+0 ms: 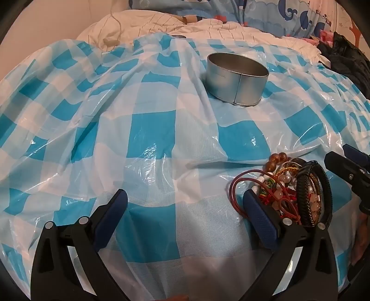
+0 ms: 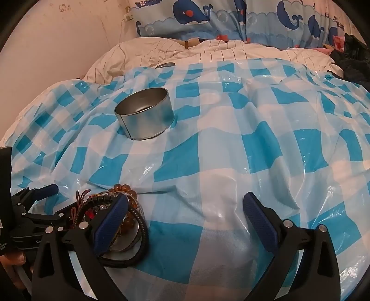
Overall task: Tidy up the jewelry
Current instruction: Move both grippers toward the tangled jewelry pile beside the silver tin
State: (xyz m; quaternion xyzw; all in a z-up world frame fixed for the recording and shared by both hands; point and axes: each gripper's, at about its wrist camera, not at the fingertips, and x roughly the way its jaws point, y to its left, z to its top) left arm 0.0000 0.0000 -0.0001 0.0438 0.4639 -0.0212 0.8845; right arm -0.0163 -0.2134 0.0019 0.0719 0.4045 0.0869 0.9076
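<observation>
A tangled pile of jewelry (image 1: 289, 189) lies on the blue-and-white checked plastic sheet (image 1: 150, 139): amber bead bracelets, red cords, pearl-like beads and black braided bands. My left gripper (image 1: 185, 199) stands open over bare sheet, with the pile just outside its right finger. In the right wrist view the same jewelry pile (image 2: 136, 222) sits beside and partly behind the left finger of my right gripper (image 2: 185, 201), which is open with nothing between its pads. An empty round metal tin (image 1: 235, 78) (image 2: 145, 115) stands upright farther back.
The sheet covers a soft, wrinkled bed. Behind it lie a white striped quilt (image 2: 208, 53), whale-print pillows (image 2: 208, 18) and a small metal lid (image 2: 165, 65). A dark garment (image 1: 346, 60) lies at the far right. A wall (image 2: 57, 46) runs along the left.
</observation>
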